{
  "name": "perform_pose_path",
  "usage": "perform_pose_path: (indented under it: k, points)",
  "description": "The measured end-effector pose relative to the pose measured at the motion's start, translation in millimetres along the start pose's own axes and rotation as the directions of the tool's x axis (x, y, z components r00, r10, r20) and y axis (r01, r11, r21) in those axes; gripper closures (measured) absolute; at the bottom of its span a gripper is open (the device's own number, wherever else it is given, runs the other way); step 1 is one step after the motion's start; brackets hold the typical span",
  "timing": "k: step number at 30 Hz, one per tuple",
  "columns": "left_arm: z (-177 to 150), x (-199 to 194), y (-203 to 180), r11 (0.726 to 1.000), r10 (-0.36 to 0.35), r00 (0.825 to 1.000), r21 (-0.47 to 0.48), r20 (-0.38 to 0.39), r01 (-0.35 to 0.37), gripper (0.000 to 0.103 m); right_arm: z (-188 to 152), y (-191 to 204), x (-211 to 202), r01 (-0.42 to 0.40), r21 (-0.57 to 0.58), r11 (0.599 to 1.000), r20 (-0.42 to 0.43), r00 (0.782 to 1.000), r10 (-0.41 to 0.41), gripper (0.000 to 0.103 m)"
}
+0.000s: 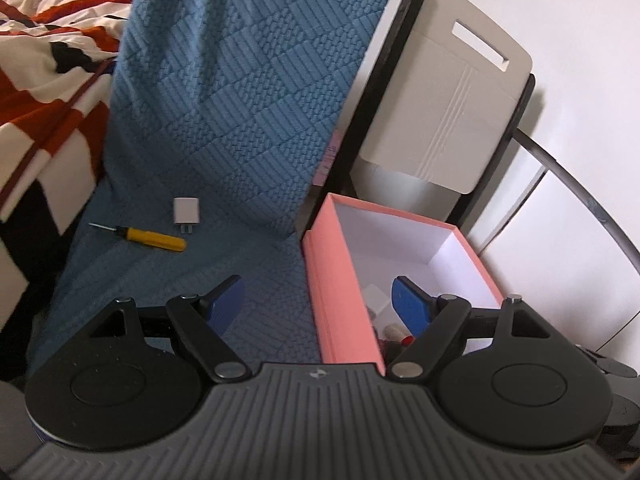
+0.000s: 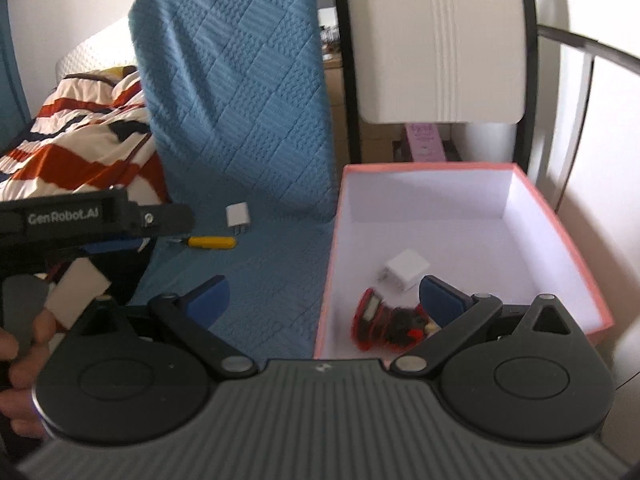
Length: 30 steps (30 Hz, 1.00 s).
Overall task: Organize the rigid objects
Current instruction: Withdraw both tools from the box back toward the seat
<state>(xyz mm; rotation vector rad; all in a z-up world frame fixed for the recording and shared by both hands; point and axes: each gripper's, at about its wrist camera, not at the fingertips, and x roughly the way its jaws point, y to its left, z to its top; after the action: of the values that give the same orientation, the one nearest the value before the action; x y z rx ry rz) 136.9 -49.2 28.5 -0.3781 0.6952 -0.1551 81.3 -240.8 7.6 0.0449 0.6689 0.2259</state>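
A pink box [image 1: 344, 292] [image 2: 560, 216] with a white inside stands on the right of a blue quilted seat [image 1: 224, 272] [image 2: 272, 280]. Inside it lie a white charger [image 2: 404, 274] [image 1: 376, 298] and a red and black object [image 2: 384, 320]. Out on the seat lie a second white charger [image 1: 185, 212] [image 2: 238, 216] and a yellow-handled screwdriver [image 1: 150, 237] [image 2: 212, 242]. My left gripper [image 1: 318, 304] is open with nothing between its fingers, straddling the box's left wall. My right gripper [image 2: 324, 300] is open and empty too, over the same wall.
A striped red, white and black blanket [image 1: 44, 92] [image 2: 80, 148] lies to the left. A folded white chair [image 1: 444, 92] [image 2: 436, 44] leans behind the box. The left gripper's body and a hand [image 2: 24, 352] show at the left of the right wrist view.
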Motion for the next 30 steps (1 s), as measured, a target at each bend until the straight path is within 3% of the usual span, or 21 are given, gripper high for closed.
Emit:
perform_pose_path:
  k: [19, 30]
  points:
    - [-37, -42, 48, 0.992, 0.062, 0.998, -0.106, -0.03, -0.065, 0.019, -33, 50, -10, -0.024, -0.033, 0.999, -0.029, 0.999, 0.023, 0.0]
    - [-46, 6, 86, 0.991, 0.066, 0.994, -0.115, -0.083, -0.075, 0.019, -36, 44, 14, -0.012, 0.0, 1.0, -0.015, 1.0, 0.012, 0.0]
